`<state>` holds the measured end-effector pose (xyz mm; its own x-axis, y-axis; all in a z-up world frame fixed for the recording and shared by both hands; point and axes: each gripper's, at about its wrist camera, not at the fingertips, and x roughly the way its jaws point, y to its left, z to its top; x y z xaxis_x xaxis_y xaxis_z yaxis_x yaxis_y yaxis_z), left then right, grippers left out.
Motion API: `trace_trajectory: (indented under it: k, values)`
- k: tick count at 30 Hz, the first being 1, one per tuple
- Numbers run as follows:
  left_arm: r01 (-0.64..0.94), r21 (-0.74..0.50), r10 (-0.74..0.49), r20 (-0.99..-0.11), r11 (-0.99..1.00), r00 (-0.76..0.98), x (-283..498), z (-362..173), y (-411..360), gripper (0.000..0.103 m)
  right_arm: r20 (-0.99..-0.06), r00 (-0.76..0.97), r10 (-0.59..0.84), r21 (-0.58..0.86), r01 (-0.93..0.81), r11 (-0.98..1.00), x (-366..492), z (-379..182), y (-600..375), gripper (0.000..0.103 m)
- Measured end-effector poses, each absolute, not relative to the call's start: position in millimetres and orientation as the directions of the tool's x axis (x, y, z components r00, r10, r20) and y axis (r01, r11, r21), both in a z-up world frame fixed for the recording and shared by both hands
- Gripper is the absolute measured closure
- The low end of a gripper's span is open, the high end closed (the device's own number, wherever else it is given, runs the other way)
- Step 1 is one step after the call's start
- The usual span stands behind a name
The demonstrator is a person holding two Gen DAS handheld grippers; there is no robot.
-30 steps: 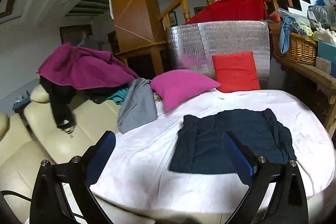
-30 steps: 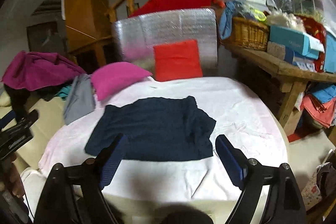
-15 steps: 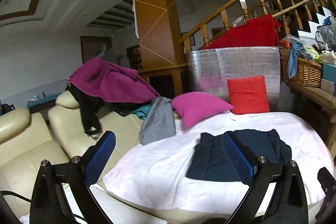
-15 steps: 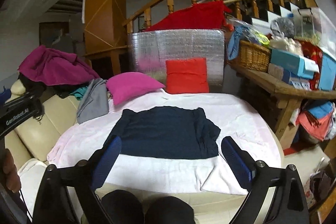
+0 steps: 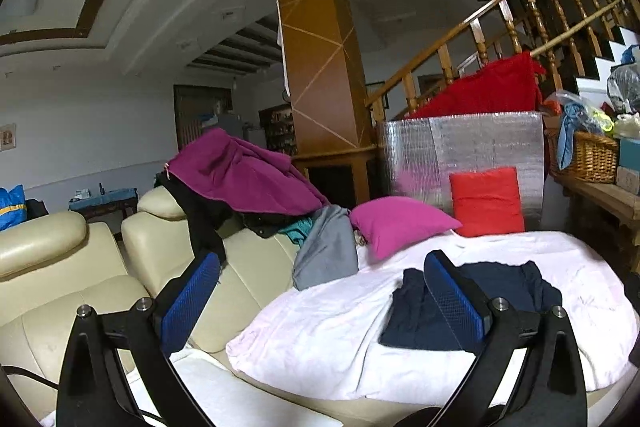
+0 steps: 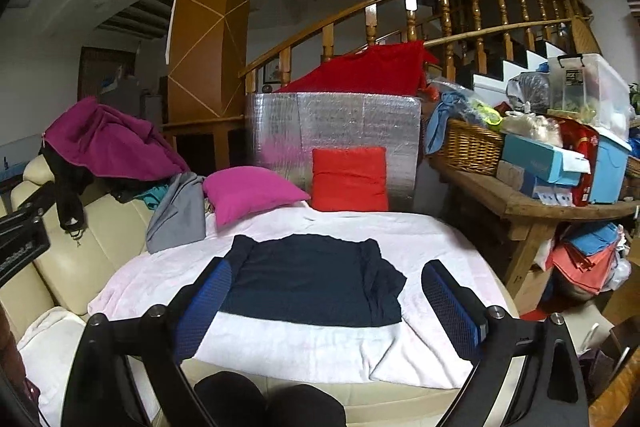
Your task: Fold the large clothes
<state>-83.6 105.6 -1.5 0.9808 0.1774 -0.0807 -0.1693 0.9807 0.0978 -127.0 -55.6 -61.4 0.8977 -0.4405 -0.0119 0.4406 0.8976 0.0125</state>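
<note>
A folded dark navy garment [image 6: 312, 279] lies flat on the white blanket [image 6: 320, 347] that covers the round seat. The left wrist view shows the same navy garment [image 5: 504, 291] partly behind one blue pad. My right gripper [image 6: 320, 303] hangs open in front of it, well back from the cloth, nothing between its blue pads. My left gripper [image 5: 320, 303] is open too and empty, off to the left over the sofa edge. A grey garment [image 6: 176, 213] and a purple one [image 6: 108, 143] lie on the sofa back.
Cream leather sofa [image 5: 60, 287] at left with piled clothes. Pink pillow [image 6: 252, 191] and red pillow [image 6: 350, 179] lean by a silver foil panel [image 6: 332, 131]. A wooden bench [image 6: 532, 203] with a wicker basket [image 6: 468, 147] and boxes stands right. Dark knees [image 6: 264, 405] show at the bottom.
Both grippers have drawn back and risen away from the navy garment, which now looks smaller and farther. The left view has swung left toward the sofa. The right gripper's fingers have spread slightly wider.
</note>
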Motion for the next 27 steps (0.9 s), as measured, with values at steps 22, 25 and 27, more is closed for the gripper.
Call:
trace_trajectory:
  k: [22,25,27]
  values:
    - [-0.087,0.085,0.092,-0.061,0.993,0.994,-111,-2,111,0.000,-0.039,0.880,-0.473,0.002,0.474,0.881,-153,-58,-54,0.002]
    - [-0.081,0.095,0.090,-0.094,0.992,0.992,-100,-11,107,0.000,-0.051,0.875,-0.482,-0.004,0.482,0.876,-148,-60,-55,0.002]
    - [-0.075,0.096,0.087,-0.124,0.993,0.988,-92,-18,107,0.000,-0.060,0.870,-0.489,-0.009,0.490,0.872,-145,-62,-54,0.002]
